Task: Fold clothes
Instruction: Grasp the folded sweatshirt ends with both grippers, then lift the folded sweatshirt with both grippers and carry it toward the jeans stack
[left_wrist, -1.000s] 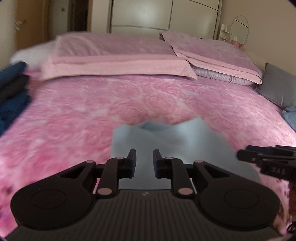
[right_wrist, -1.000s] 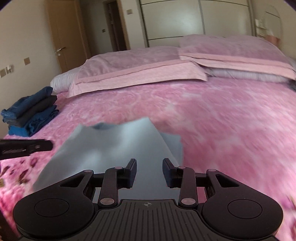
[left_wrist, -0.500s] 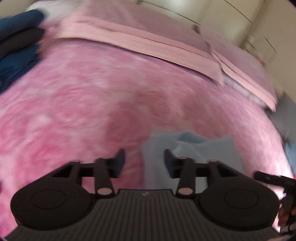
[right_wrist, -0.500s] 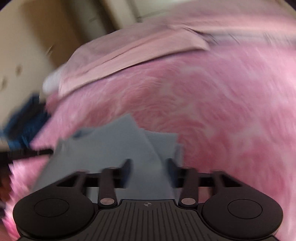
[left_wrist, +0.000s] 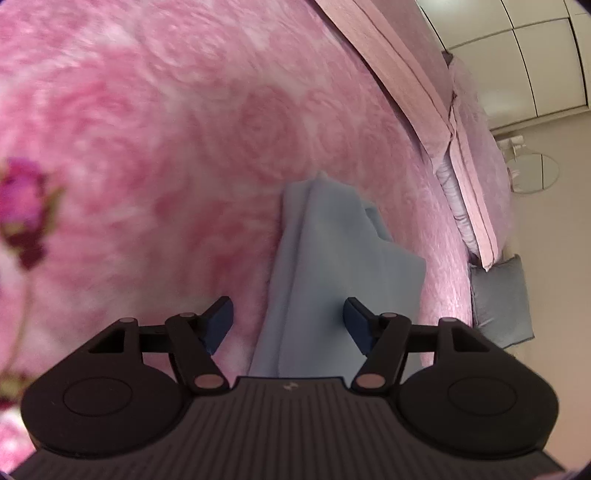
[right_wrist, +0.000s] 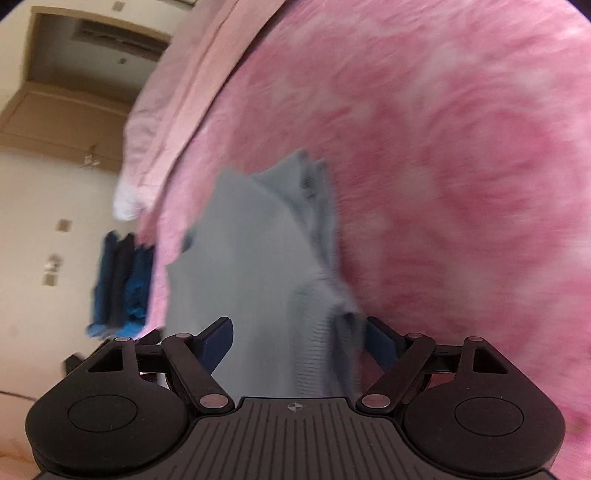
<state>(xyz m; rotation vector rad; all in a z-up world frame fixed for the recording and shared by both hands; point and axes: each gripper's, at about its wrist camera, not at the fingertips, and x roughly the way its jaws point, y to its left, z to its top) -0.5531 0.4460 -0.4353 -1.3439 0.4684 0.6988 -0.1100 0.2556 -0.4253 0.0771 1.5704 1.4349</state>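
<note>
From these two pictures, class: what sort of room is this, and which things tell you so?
Most likely a bedroom. A pink bedspread covers a bed, pillows lie at its head, and a wardrobe stands behind. A door shows in the right view.

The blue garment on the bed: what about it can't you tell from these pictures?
- Light blue garment: near end hidden under the left gripper body, left wrist view.
- Its type: motion blur and right gripper, right wrist view.
- Dark blue stack: blurred.
</note>
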